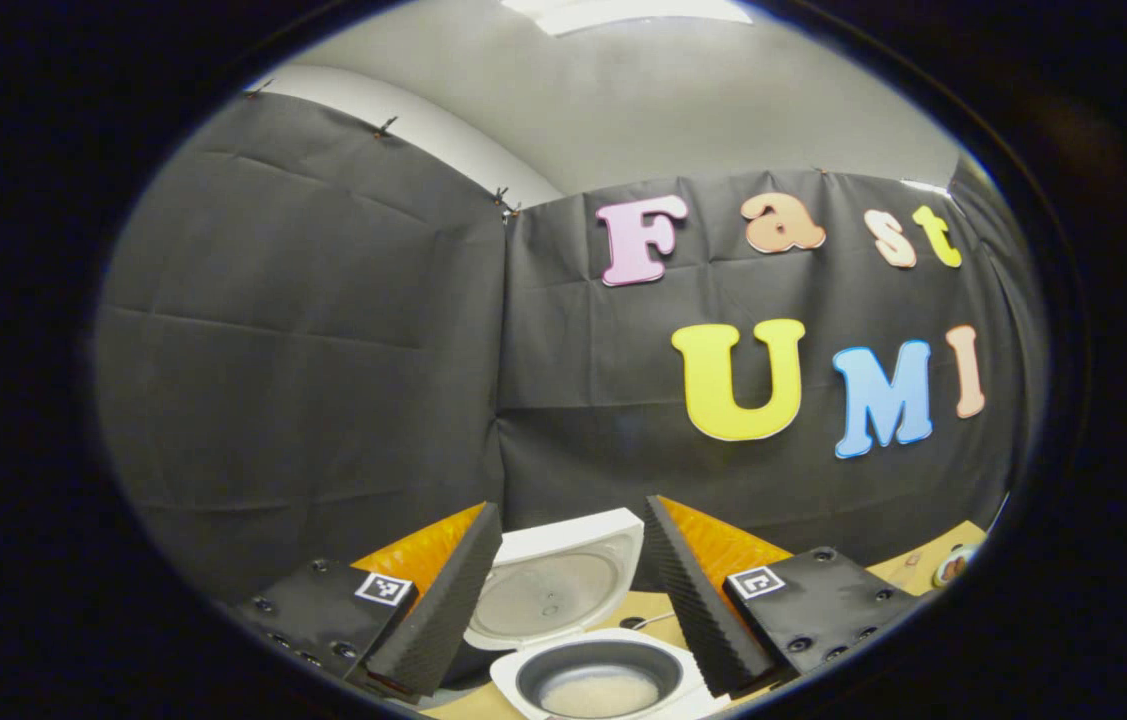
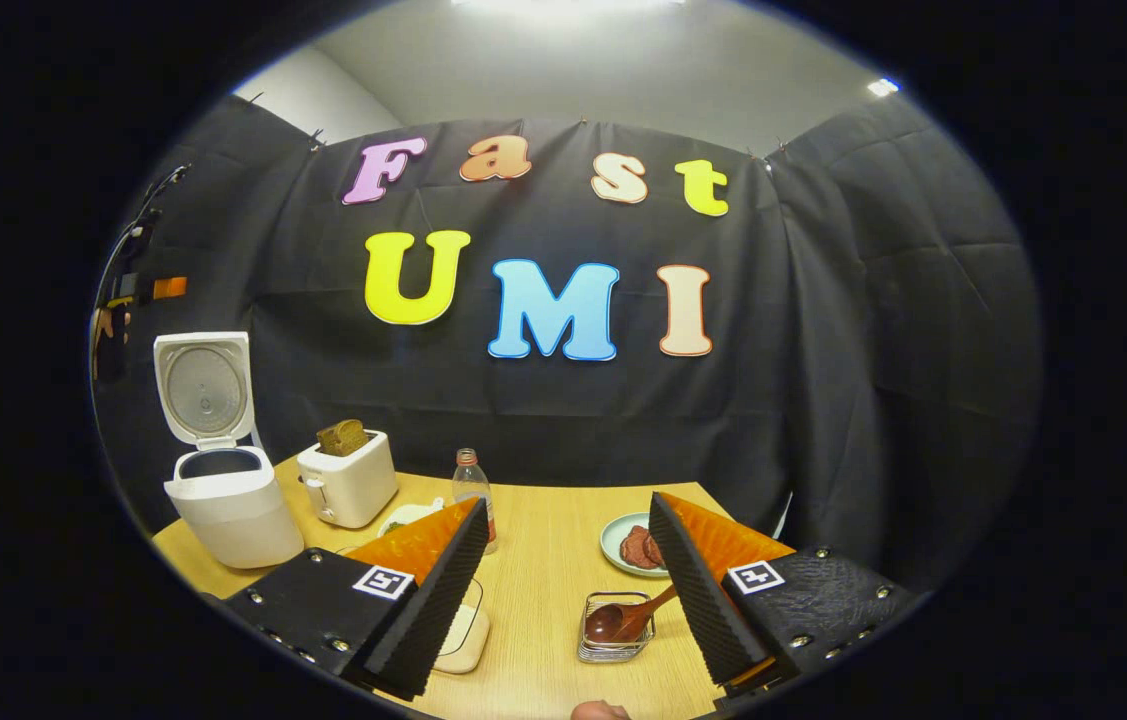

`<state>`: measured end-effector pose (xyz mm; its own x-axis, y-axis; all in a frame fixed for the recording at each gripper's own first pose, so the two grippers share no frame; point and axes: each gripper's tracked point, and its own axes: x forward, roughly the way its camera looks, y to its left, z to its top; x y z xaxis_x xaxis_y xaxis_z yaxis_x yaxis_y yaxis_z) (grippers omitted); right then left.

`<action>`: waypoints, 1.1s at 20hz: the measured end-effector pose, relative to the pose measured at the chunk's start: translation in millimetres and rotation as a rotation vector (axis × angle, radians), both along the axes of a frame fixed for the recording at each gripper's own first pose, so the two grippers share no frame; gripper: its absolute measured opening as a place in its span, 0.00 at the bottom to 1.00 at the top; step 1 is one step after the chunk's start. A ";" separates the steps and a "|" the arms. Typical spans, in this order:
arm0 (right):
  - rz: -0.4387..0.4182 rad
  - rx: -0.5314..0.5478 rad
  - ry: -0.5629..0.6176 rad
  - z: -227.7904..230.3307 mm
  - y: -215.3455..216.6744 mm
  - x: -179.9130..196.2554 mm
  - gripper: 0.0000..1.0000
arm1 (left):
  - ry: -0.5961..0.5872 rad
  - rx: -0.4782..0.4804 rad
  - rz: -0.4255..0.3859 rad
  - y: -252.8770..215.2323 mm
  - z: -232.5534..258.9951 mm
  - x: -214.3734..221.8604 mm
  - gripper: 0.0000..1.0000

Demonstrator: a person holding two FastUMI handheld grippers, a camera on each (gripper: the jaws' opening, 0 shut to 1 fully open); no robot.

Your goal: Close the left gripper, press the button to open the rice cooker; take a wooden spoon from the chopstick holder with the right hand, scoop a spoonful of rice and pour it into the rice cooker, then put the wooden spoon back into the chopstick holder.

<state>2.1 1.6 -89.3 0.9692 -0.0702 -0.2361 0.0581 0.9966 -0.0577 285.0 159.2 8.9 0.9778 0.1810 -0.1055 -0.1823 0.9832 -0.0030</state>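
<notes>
The white rice cooker stands open just under my left gripper, its lid upright and pale rice in the dark inner pot. The left gripper is open and holds nothing. In the right gripper view the same cooker sits at the table's far left. My right gripper is open above the table. Between its fingers, lower down, the wooden spoon lies tilted in the metal chopstick holder. A pale rice container is partly hidden behind its left finger.
On the wooden table stand a white toaster with bread, a clear bottle and a plate of brown food. The other gripper and a hand hang above the cooker. A fingertip shows at the bottom edge.
</notes>
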 end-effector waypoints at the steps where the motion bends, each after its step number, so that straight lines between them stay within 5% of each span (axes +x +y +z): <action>1: -0.004 0.002 -0.002 0.0 8.4 -1.8 0.98 | 0.010 0.003 0.005 8.0 -5.6 11.4 0.94; 13: -0.088 -0.040 0.039 -26.4 36.2 -18.6 0.96 | 0.166 -0.141 0.023 63.4 -103.2 155.4 1.00; 22: -0.069 -0.054 0.029 -21.4 42.2 -17.1 0.96 | 0.256 -0.104 0.027 58.1 -127.0 160.5 0.97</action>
<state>-15.1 43.8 -110.7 0.9544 -0.1500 -0.2581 0.1240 0.9857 -0.1144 445.5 217.4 -118.0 0.9118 0.1822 -0.3680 -0.2165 0.9748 -0.0538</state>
